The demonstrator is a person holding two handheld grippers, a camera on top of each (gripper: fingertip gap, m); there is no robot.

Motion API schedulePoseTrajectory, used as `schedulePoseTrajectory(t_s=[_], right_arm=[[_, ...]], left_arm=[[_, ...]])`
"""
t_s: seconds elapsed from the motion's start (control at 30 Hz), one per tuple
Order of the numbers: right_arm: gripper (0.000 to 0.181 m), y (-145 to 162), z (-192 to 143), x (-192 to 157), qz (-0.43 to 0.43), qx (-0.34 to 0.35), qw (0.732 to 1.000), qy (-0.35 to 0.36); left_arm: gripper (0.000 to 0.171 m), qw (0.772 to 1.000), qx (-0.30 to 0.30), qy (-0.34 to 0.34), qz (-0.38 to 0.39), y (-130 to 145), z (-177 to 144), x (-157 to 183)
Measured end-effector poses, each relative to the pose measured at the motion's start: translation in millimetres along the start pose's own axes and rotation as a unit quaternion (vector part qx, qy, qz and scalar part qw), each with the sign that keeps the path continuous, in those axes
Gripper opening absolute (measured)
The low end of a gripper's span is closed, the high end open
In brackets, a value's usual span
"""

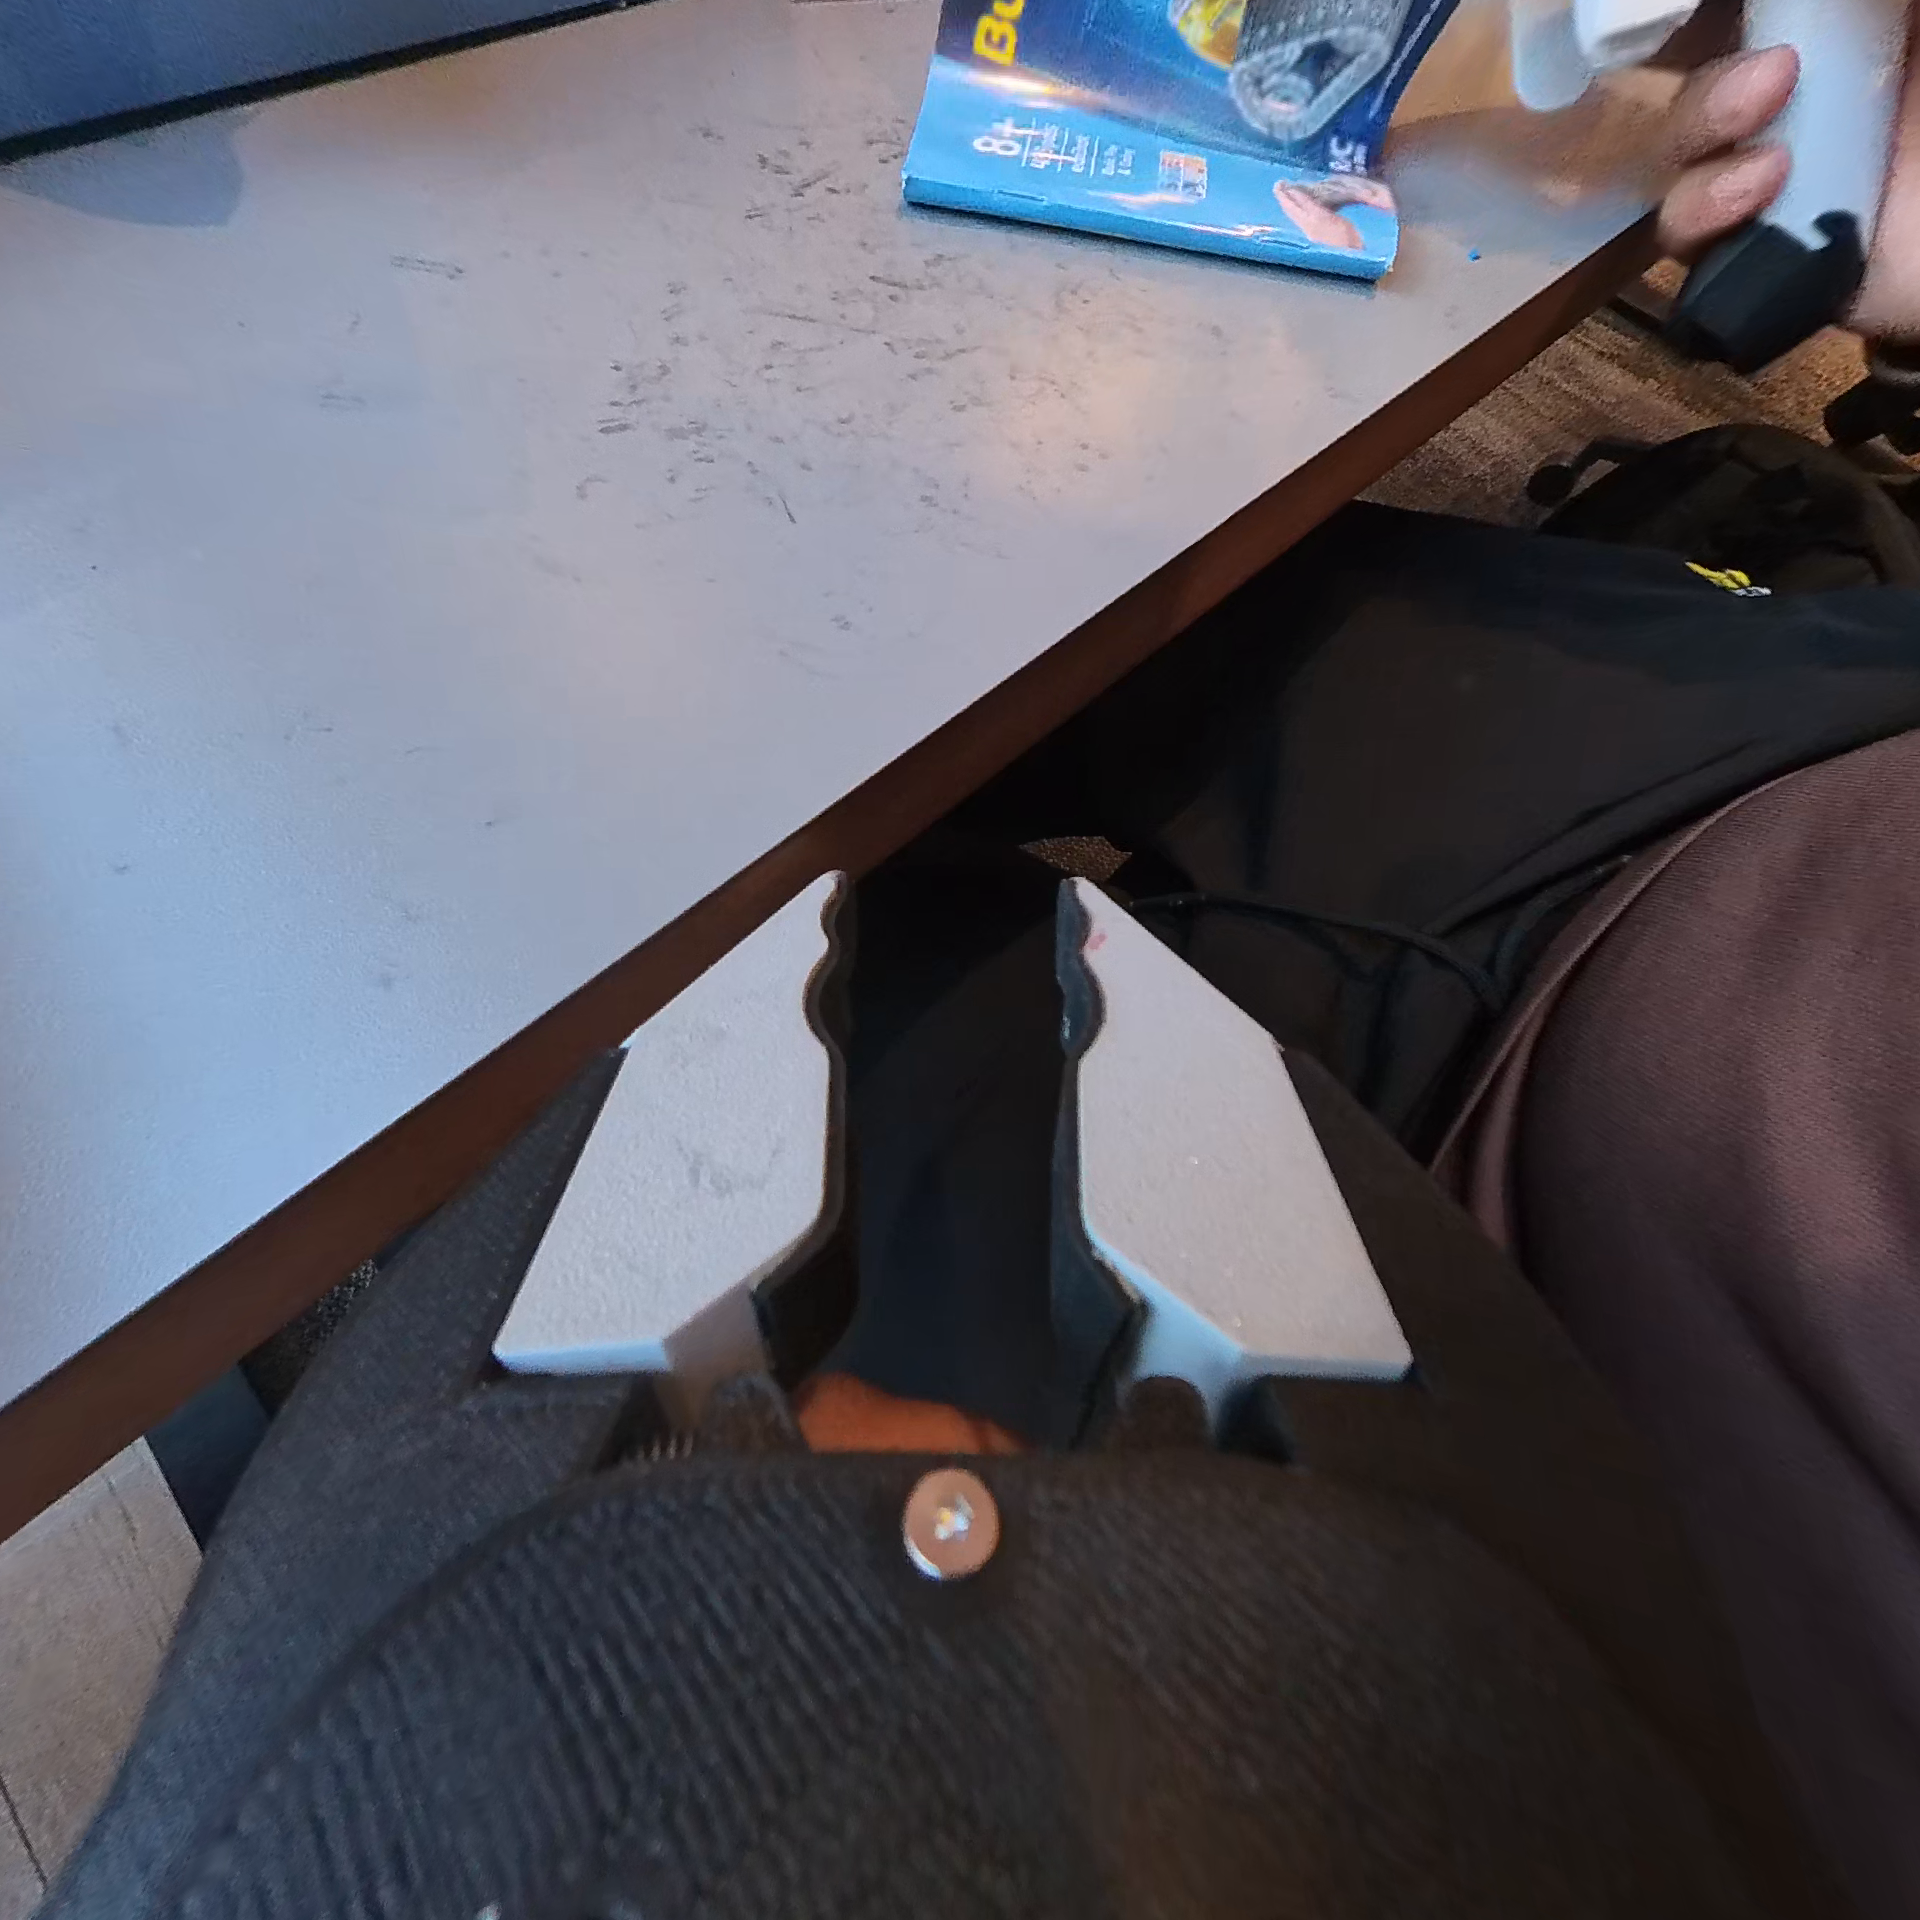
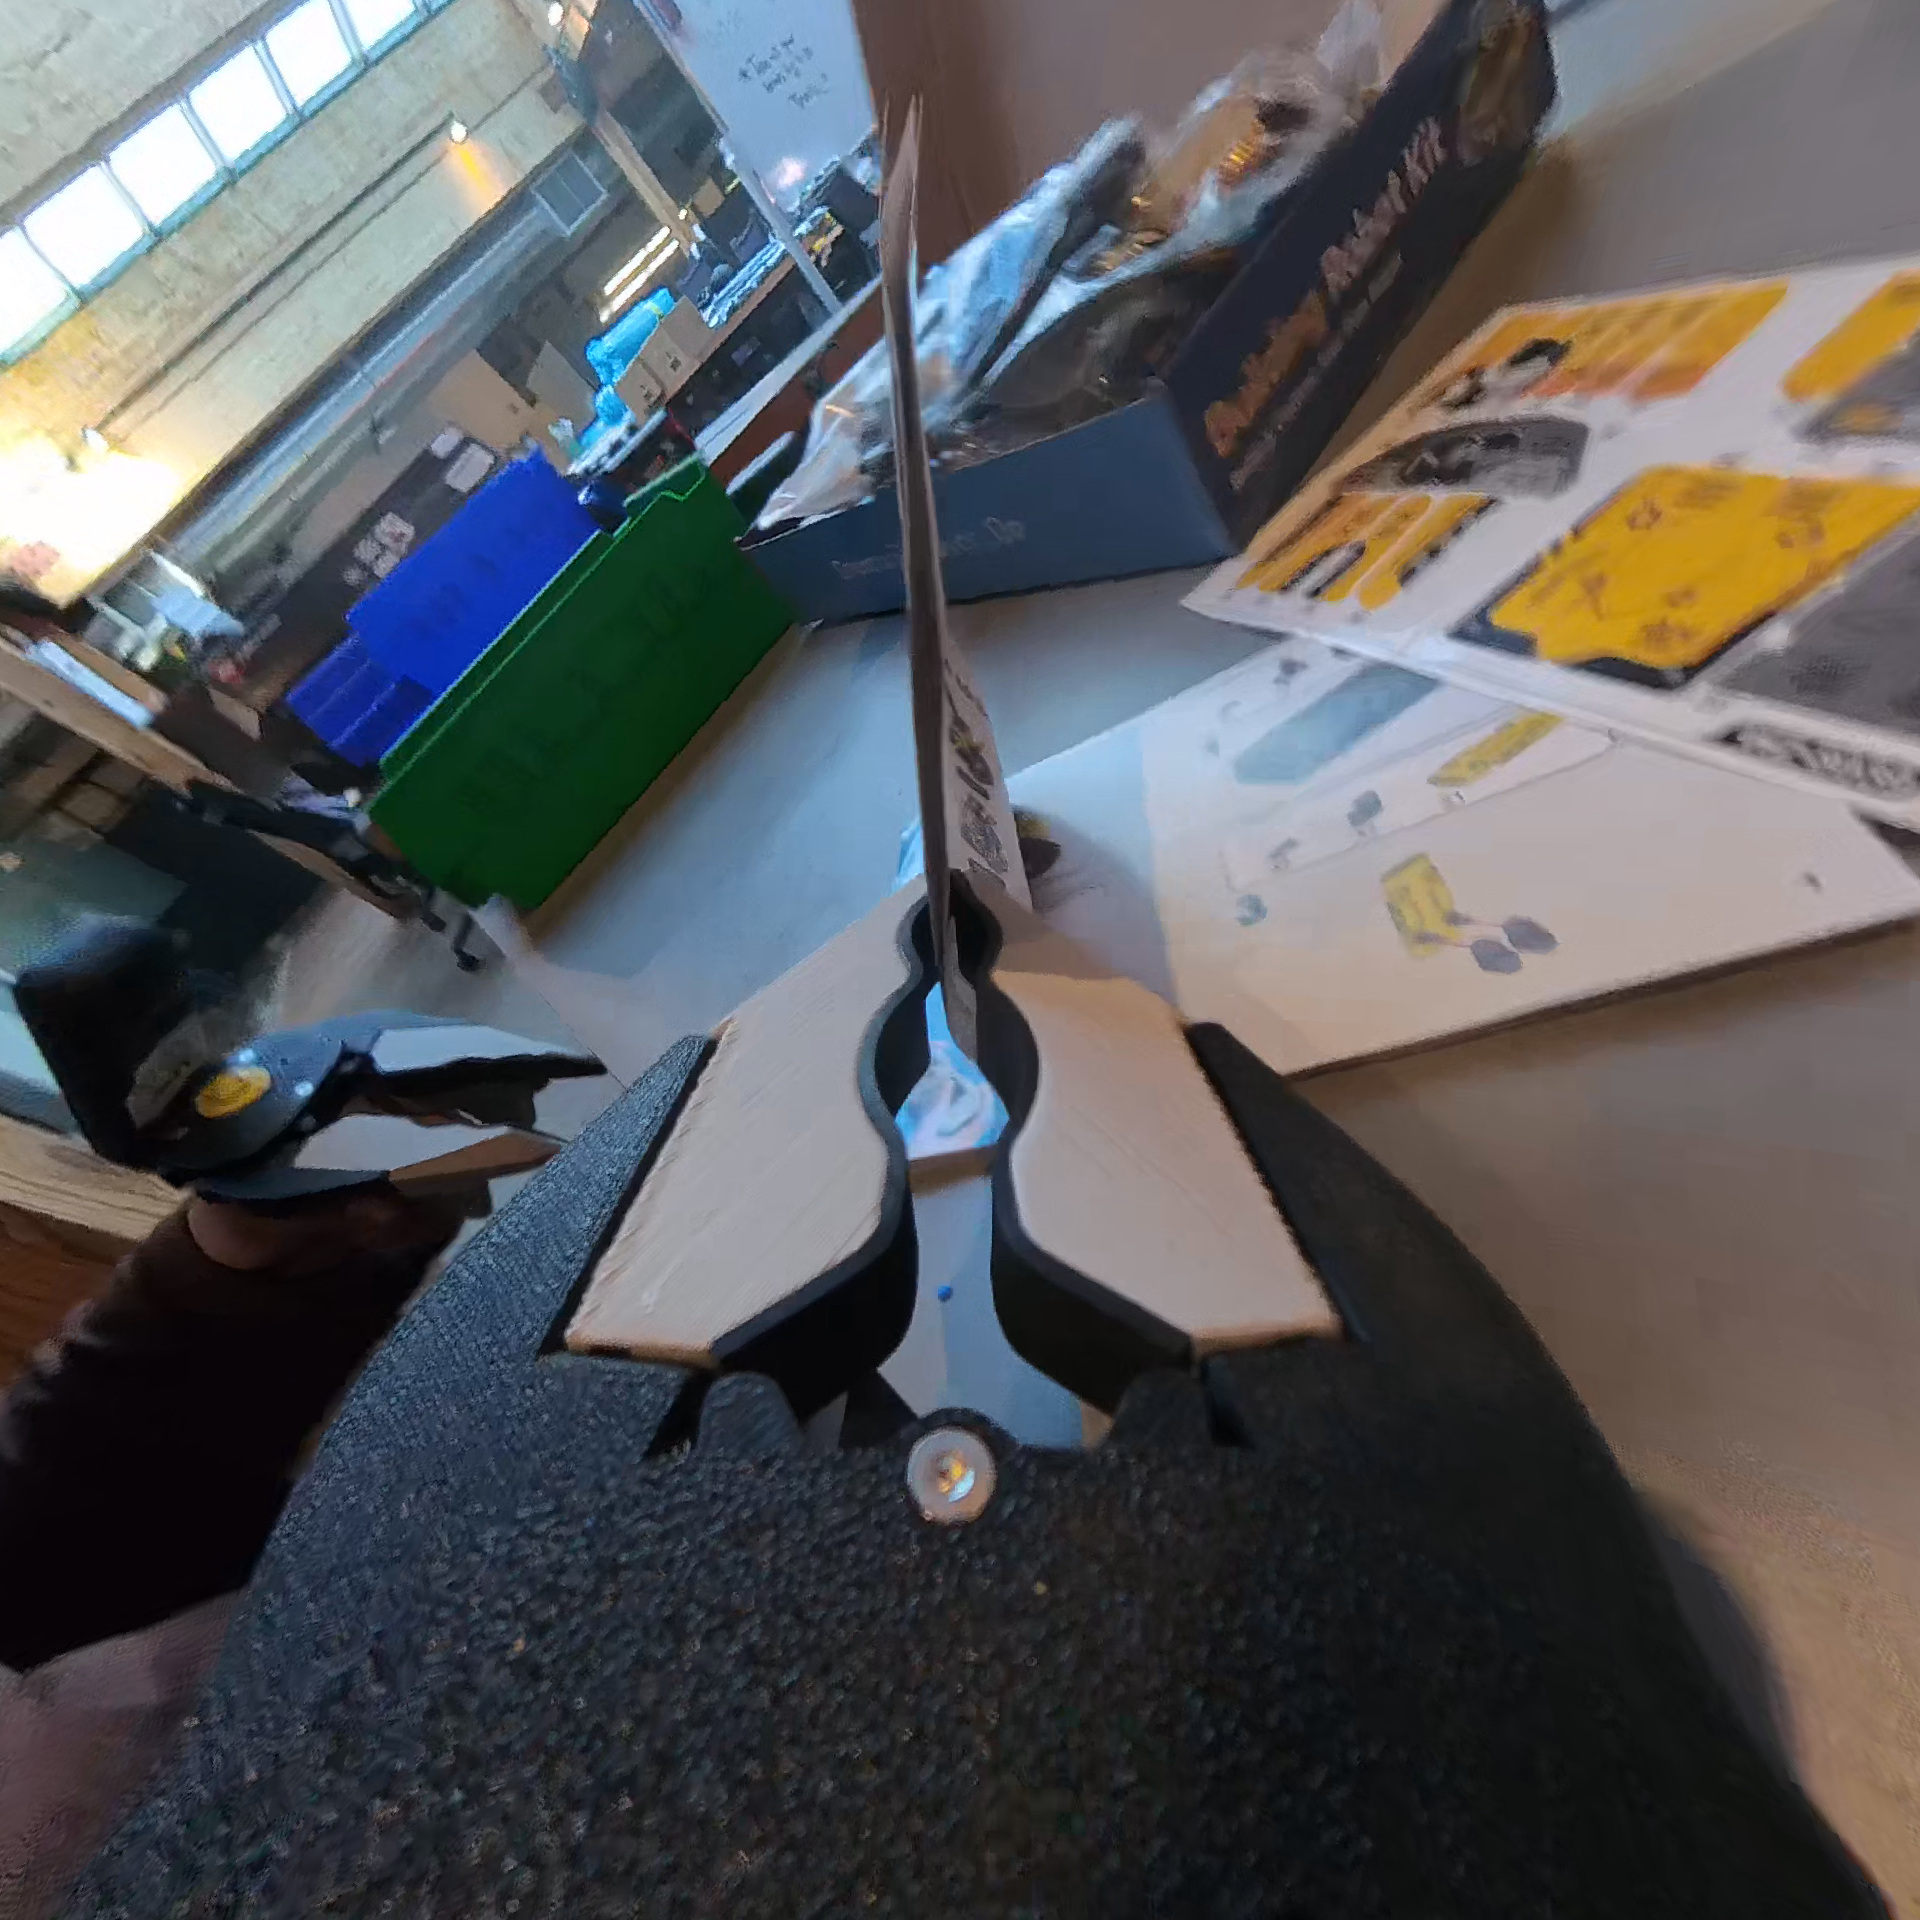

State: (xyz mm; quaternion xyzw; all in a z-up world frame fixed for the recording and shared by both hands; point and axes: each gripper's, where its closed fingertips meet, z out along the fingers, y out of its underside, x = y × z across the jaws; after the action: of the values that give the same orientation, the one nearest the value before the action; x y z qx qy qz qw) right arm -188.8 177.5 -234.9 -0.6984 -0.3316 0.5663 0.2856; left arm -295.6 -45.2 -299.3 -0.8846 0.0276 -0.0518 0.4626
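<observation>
Right gripper [image 2: 951, 914] pinches a thin printed sheet [image 2: 914, 499] upright over the tabletop [image 2: 1558, 1195], just before the open box [image 2: 1143, 343], while the left gripper [image 1: 951, 904] hangs apart and empty off the tabletop's edge.

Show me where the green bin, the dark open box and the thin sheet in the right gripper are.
green bin [image 2: 582, 686], right wrist view, on its side wall.
dark open box [image 2: 997, 520], right wrist view, on its front wall.
thin sheet [image 2: 920, 582], right wrist view, on its upright edge.
</observation>
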Motion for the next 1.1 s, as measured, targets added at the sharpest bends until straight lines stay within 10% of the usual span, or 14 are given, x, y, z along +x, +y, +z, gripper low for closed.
schedulePoseTrajectory(t_s=[0.57,0.87,1.1], right_arm=[[0.004,108.7,62.8,-106.1,-0.392,-0.239,0.886,-0.067],[0.049,127.2,79.0,-122.5,-0.321,-0.302,0.890,-0.114],[0.053,81.3,32.4,-152.0,-0.202,-0.268,0.911,-0.242]], left_arm=[[0.024,0.998,0.029,-0.021,-0.041,-10.1,-11.8,-14.7],[0.030,0.992,0.099,-0.024,-0.078,-30.5,-40.1,-21.8],[0.030,0.994,0.088,-0.034,-0.059,-25.2,-43.1,-18.7]])
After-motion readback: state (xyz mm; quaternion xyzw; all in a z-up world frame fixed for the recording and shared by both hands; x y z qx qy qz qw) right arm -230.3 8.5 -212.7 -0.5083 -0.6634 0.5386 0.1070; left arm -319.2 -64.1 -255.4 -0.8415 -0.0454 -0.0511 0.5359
